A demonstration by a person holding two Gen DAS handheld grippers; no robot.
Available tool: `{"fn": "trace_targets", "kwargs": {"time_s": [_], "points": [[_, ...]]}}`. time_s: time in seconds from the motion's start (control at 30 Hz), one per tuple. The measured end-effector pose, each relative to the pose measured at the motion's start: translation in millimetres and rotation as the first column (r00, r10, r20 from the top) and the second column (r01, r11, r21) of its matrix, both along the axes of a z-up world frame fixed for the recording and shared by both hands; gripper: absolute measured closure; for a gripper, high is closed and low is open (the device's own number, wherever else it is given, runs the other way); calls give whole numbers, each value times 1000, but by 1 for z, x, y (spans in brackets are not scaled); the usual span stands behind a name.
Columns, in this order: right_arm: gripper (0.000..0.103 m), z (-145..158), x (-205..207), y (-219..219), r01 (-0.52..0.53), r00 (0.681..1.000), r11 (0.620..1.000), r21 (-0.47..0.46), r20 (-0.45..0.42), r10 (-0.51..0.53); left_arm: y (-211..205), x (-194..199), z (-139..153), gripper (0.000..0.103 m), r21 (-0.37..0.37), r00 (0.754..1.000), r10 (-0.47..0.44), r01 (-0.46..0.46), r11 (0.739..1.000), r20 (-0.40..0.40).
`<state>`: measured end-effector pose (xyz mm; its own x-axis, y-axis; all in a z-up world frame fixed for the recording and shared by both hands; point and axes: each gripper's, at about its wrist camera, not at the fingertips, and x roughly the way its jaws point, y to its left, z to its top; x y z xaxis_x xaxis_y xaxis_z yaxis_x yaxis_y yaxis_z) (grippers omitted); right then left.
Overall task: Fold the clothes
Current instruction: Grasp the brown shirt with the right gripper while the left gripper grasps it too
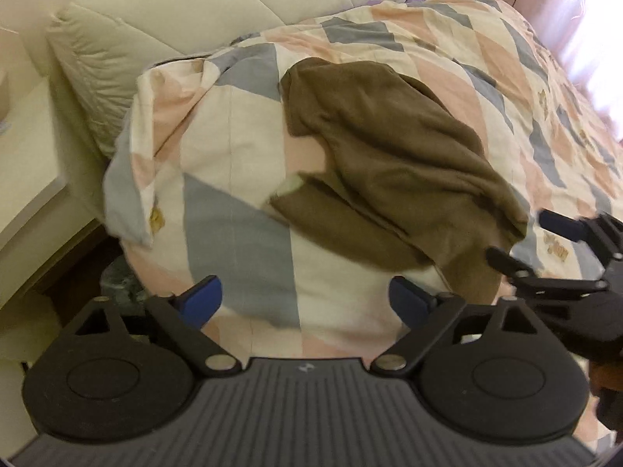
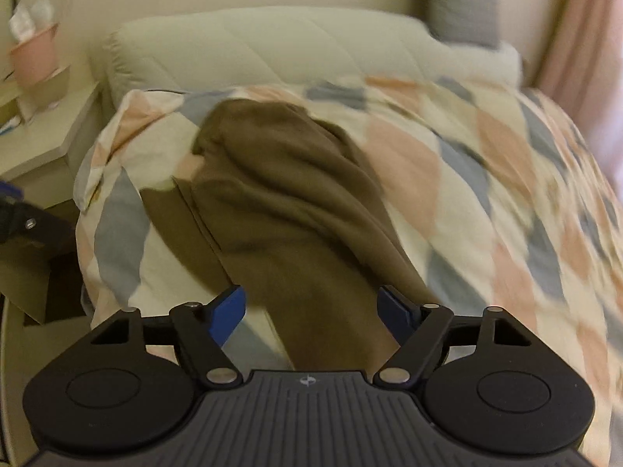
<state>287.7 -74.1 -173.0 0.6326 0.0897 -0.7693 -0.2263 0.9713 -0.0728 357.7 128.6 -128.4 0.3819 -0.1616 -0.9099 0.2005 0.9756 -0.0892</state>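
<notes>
Bedroom, bed as work surface, covered by a patchwork quilt (image 1: 241, 163) in cream, pink and grey-blue. Both views are motion-blurred.

Nearest: left gripper (image 1: 305, 301), jaws apart, nothing between the blue pads, only quilt below them. Garment edge lies just right of its right pad. Right gripper (image 2: 311, 311) also has its jaws apart; a brown garment (image 2: 288, 210) runs under the gap between the pads, but the pads do not press on it. In the left view the right gripper (image 1: 529, 241) shows at the right edge, beside the garment's near end.

Middle: garment lies crumpled and bunched on the quilt, near the bed's left corner, long axis running away from the grippers.

Far: padded cream headboard (image 2: 264, 46). Left of the bed, a nightstand (image 2: 50, 136) with a pink container (image 2: 33, 60). Pink curtain (image 2: 584, 31) at right.
</notes>
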Motion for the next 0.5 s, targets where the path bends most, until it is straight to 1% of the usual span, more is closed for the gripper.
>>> {"fn": "trace_targets", "kwargs": {"time_s": [0.07, 0.13, 0.27, 0.3, 0.37, 0.4, 0.43, 0.47, 0.5], "points": [[29, -7, 17, 19, -67, 997, 997, -35, 31, 68, 6, 16, -6, 18, -22, 1000, 1, -2, 1000, -16], [38, -13, 33, 38, -132, 989, 988, -81, 54, 136, 11, 30, -11, 20, -35, 1000, 2, -2, 999, -22], [39, -26, 56, 70, -226, 968, 965, -131, 84, 238, 20, 49, -20, 21, -66, 1000, 0, -2, 998, -31], [39, -31, 61, 77, -244, 963, 959, -143, 84, 257, 22, 53, -22, 22, -75, 999, 1, -4, 997, -35], [43, -41, 72, 86, -268, 956, 950, -160, 79, 283, 24, 60, -25, 27, -90, 999, -1, -3, 996, -42], [51, -46, 78, 89, -275, 955, 947, -166, 67, 289, 24, 63, -26, 29, -97, 999, -3, -1, 995, -43], [69, -50, 82, 90, -279, 955, 945, -169, 50, 291, 24, 66, -26, 30, -98, 999, -10, 6, 995, -42], [77, -52, 84, 86, -270, 959, 949, -164, 41, 280, 23, 69, -26, 31, -98, 999, -18, 14, 995, -39], [90, -50, 86, 78, -248, 966, 958, -141, 40, 256, 22, 71, -27, 35, -96, 999, -28, 25, 995, -35]]}}
